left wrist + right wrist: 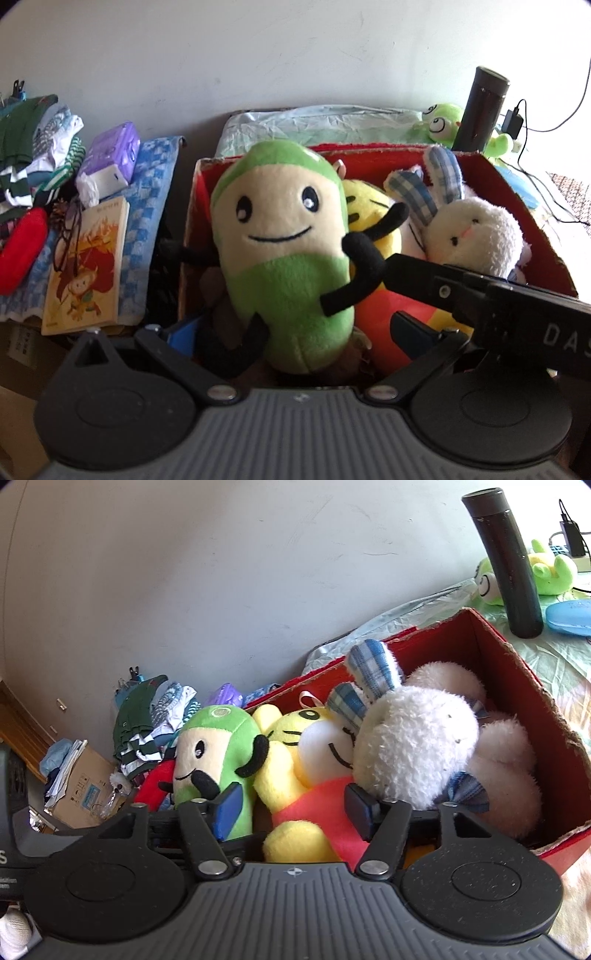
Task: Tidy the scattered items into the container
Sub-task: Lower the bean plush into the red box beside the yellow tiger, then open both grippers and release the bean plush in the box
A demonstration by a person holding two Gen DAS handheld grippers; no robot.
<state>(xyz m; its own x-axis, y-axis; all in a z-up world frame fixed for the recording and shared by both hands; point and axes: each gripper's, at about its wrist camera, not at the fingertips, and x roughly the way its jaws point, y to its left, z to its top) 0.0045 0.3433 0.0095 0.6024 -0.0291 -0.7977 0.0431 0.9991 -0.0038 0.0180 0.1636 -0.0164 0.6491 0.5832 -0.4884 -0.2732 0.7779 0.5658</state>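
Note:
A red cardboard box (pixel 532 221) (pixel 517 672) holds several plush toys. A green and cream bean plush (pixel 280 243) (pixel 214 753) stands upright at the box's left. A yellow tiger plush (pixel 373 218) (pixel 295 771) lies beside it. A white rabbit plush (pixel 476 236) (pixel 417 746) with checked ears lies at the right. My left gripper (pixel 295 332) is open around the bean plush's lower body. My right gripper (pixel 291 808) is open over the tiger plush's red belly. The right gripper's arm (pixel 480 295) crosses the left wrist view.
A black flask (pixel 480 107) (pixel 506 561) stands behind the box with a green frog plush (pixel 443 123) (pixel 546 568) and a blue case (pixel 570 616). At the left lie a book (pixel 88 266), a purple tissue pack (pixel 110 158), folded clothes (pixel 33 144) (pixel 144 720) and a cardboard carton (pixel 85 790).

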